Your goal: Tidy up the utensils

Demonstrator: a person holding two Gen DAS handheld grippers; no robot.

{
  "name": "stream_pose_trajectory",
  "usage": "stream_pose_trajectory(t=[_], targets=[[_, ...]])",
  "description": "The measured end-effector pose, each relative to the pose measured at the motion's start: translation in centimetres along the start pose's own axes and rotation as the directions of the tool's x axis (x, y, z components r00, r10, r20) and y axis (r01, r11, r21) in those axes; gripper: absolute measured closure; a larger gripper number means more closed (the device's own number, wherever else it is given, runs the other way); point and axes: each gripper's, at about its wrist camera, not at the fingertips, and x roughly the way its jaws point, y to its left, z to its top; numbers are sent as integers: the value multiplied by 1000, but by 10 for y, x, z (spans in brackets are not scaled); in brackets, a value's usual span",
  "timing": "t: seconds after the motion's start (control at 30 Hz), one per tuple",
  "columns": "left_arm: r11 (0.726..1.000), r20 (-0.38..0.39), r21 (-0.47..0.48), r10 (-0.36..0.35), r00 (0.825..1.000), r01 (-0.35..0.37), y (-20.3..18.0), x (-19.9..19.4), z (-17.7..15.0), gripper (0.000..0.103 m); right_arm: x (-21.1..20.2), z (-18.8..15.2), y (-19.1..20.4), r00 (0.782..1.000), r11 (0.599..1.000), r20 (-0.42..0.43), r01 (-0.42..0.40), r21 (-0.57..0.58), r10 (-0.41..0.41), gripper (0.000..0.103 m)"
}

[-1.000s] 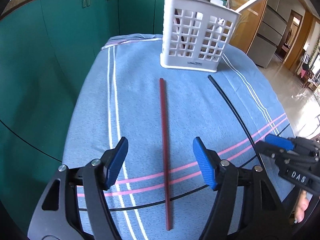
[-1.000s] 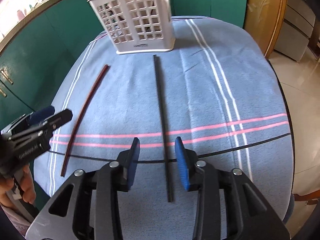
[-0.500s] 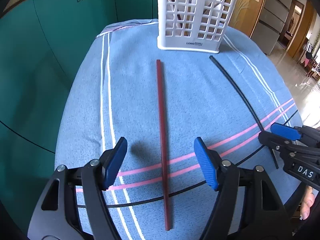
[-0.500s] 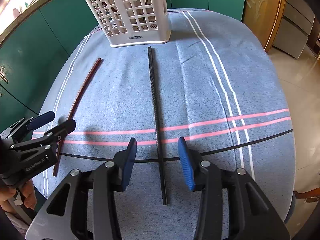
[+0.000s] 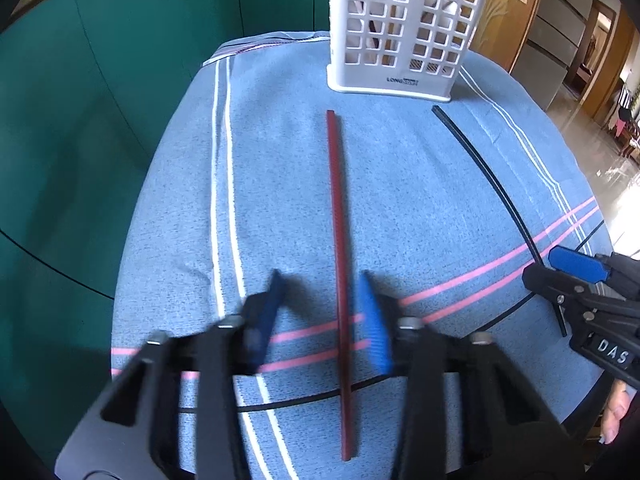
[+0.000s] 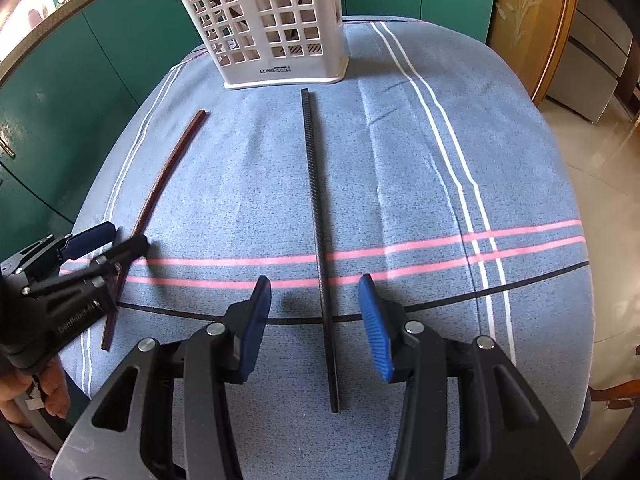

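A dark red chopstick (image 5: 335, 200) lies lengthwise on the blue striped cloth, its far end near the white slotted utensil basket (image 5: 400, 32). My left gripper (image 5: 320, 280) straddles its near part; the jaws are closing and blurred, with a gap still showing on the left side of the stick. A black chopstick (image 6: 314, 184) lies parallel to the right. My right gripper (image 6: 315, 280) stands open around it, with neither pad touching. From the right wrist view the left gripper (image 6: 120, 240) is at the red chopstick (image 6: 168, 176). Utensils stand in the basket (image 6: 264, 20).
The round table's cloth (image 6: 440, 200) drops off at the edges on all sides. Green cabinets (image 5: 120, 80) stand behind and to the left. A wooden door and tiled floor (image 6: 600, 140) lie to the right. A person's fingers (image 6: 52, 396) hold the left gripper's handle.
The left jaws have swung inward from wide open to close around the red chopstick. The right jaws have spread a little wider about the black chopstick. Both chopsticks lie where they were.
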Motion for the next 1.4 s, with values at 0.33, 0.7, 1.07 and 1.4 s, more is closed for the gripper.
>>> stream_pose_trajectory(t=[0.33,0.7,1.07,1.4], targets=[[999,-18,-7,-48,999,48,-1,-5,-7,98,2,-6,8,1000,999,2,-14,-36,14,97],[996,-52,16,-81,995,82,-10,-14,-22,97,-9,-23,8,997,995,-33,-68,-68,66,93],[998,-40,27,-63,997,64,-8,5,37,87,4,43,6,998,998,23,-55,-28,56,82],[996,-101,89,-22,995,31,-12,48,96,80,57,106,15,999,998,-53,-13,-58,10,82]])
